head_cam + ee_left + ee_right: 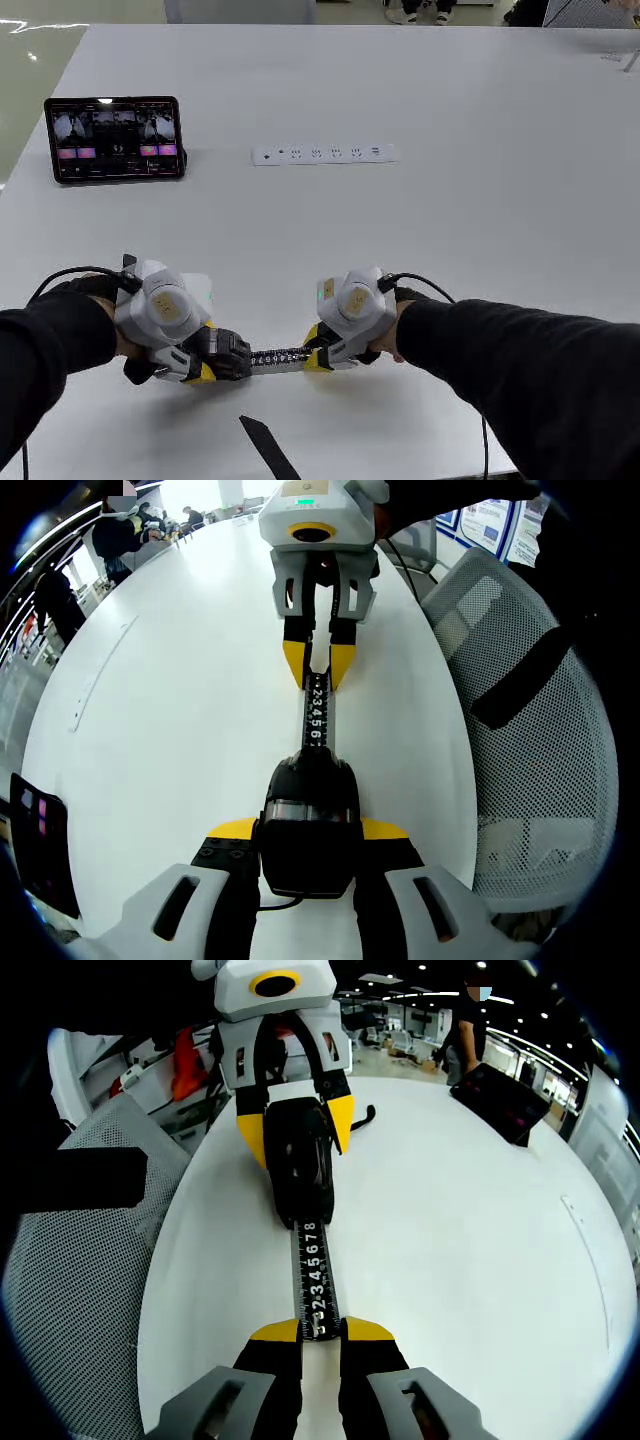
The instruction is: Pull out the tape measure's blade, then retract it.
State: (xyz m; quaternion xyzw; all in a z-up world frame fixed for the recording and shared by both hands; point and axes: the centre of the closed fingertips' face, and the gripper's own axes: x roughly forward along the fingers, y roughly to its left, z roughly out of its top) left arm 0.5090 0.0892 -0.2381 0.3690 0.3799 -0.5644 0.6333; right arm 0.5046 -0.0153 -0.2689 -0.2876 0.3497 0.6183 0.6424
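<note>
In the head view, a white table (450, 180) carries a tablet (114, 138) at the far left and a white power strip (323, 154) near the middle. At the near edge, the left gripper (213, 352) is clamped on the black body of the tape measure (230, 352). The right gripper (315, 352) faces it from close by. A short length of blade (280, 357) is drawn out between the two. A dark strap (266, 447) lies on the table just in front of them.

In the left gripper view, the yellow-tipped jaws of the left gripper (308, 830) press against both sides of the tape measure (308, 800), which rests on the table. The blade (315, 715) runs straight ahead, its numbers readable, to the right gripper (317, 670), whose jaws are closed on its far end. A mesh chair (530, 730) stands off the table's edge, and the tablet (40, 830) sits at the lower left.

In the right gripper view, the right gripper (320, 1330) pinches the tip of the blade (315, 1270) between its yellow jaw tips. The blade leads across the table to the tape measure (303, 1175), gripped by the left gripper (297, 1125). The tablet (500, 1100) stands at the upper right, and the chair (80, 1250) is at the left.
</note>
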